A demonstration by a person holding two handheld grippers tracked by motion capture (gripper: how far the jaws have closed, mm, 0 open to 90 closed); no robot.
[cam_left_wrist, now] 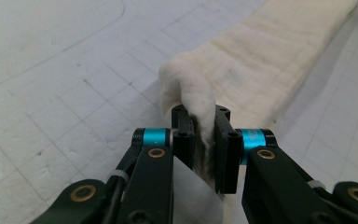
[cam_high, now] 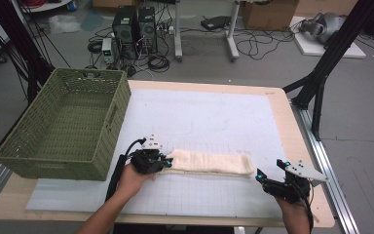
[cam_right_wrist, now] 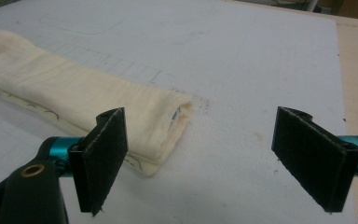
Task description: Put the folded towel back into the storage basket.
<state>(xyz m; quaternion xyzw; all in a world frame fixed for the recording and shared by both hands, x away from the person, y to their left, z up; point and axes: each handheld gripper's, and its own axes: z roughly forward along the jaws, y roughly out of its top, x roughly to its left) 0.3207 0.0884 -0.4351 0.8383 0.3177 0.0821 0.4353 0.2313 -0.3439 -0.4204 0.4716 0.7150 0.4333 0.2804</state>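
Folding the long cream towel [cam_high: 209, 163] goes best if both ends are held snugly before anything is lifted, so the hand with a grip should wait and stay low, I think. From the high view, the towel lies in a long strip across the lower middle of the frame, on the white mat of the surface [cam_high: 224, 122]. The left gripper [cam_high: 164, 159] sits at the towel's left end, and the right gripper [cam_high: 268, 176] is at the lower right, just off the towel's right end and not touching it. A green basket [cam_high: 68, 126] stands at the left of the frame, well apart from the towel. Next, the left gripper view: its fingers [cam_left_wrist: 182, 135] are shut tight on a bunched-up bit of the towel [cam_left_wrist: 261, 60] in the middle of the frame, and the rest of the towel runs away to the upper right. That pinch looks firm, but it holds only a small bit, so a slow pull would be safest. Last, the right gripper view: its fingers [cam_right_wrist: 103, 158] stand wide open with nothing between them. The towel's folded end [cam_right_wrist: 163, 121] lies left of the middle, just behind the left finger. That gripper should slide left and get around the whole thick end before it closes.
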